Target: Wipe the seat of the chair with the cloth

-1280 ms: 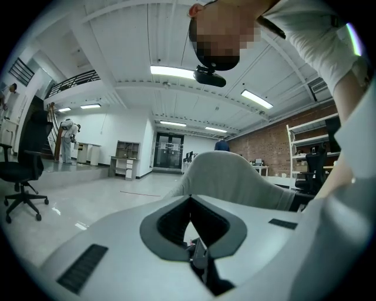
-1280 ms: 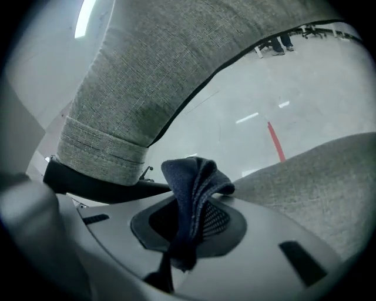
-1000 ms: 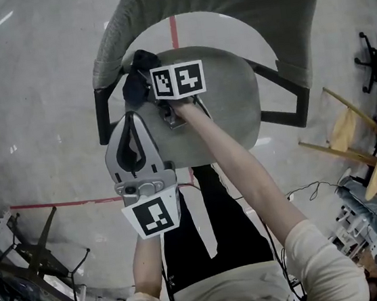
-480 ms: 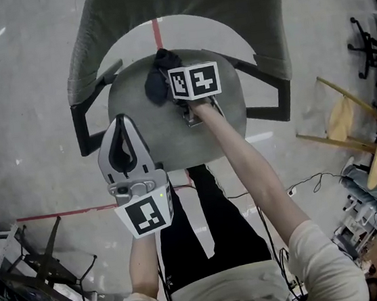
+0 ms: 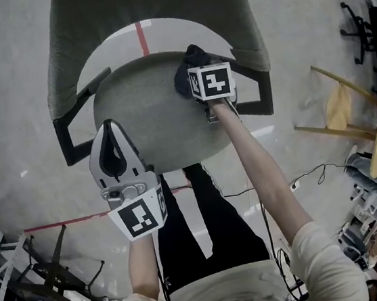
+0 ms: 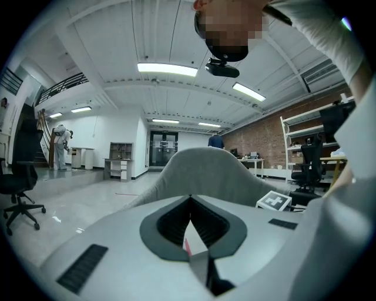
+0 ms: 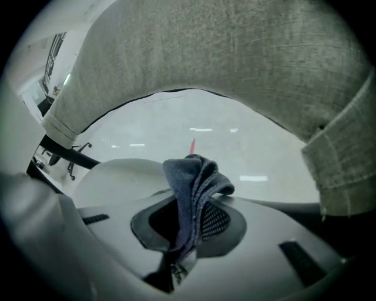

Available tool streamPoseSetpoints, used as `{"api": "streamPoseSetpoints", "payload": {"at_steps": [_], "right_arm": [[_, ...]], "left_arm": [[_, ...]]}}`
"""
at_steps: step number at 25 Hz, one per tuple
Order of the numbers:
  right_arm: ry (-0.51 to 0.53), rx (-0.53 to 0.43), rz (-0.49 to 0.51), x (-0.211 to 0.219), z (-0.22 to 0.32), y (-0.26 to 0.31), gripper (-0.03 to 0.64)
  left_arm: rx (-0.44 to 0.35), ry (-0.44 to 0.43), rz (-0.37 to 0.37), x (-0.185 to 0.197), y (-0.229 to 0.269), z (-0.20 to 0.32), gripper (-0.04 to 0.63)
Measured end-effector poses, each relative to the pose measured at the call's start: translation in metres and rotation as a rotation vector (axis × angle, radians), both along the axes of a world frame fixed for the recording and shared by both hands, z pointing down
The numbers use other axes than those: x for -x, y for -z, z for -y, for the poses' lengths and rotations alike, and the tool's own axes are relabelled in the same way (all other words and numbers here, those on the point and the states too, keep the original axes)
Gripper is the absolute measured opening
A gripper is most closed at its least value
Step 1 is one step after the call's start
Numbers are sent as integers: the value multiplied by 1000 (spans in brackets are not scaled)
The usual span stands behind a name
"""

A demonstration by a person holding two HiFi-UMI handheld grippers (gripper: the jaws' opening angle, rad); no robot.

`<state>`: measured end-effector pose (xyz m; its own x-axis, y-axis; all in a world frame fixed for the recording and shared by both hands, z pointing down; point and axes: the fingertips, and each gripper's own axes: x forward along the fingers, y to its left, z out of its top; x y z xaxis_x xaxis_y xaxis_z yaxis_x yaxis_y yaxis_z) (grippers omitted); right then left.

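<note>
Now the right gripper point(image 5: 196, 77) is clamped on the dark cloth point(image 5: 184, 72) at the far right of the chair's seat point(image 5: 143, 118); the left gripper point(image 5: 109, 132) hangs over the seat's near left edge, jaws together, empty

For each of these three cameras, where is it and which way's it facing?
Head view: on the head, steeply down at the seat; arms, left gripper, right gripper show.
Left gripper view: on that gripper, toward the backrest; empty shut jaws, a sleeve.
Right gripper view: on that gripper, toward the backrest; jaws clamping the cloth.
Shared: backrest.
</note>
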<state>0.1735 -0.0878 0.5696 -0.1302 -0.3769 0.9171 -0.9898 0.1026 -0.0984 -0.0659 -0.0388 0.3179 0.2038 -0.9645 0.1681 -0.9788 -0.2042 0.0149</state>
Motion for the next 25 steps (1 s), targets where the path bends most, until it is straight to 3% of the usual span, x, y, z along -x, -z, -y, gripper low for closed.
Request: {"api": "streamPoseSetpoints", "payload": {"at_steps": [4,8,16,25], "right_arm": [[-4,7,-118,-25,-9,4,57],[-6,-49,-166,-33,-1,7,57],[-98,-41,-185,-52,-3,2,57],[-150,-8,-210,-61,-6,0,57]], "left_arm": [[-7,0,2,-8,4,-3,15],[-13,-7,4,-14,5,-5,15],[8,24,-35,-1,2,-11,15],[-37,59,-20,23,18,-15,15]]}}
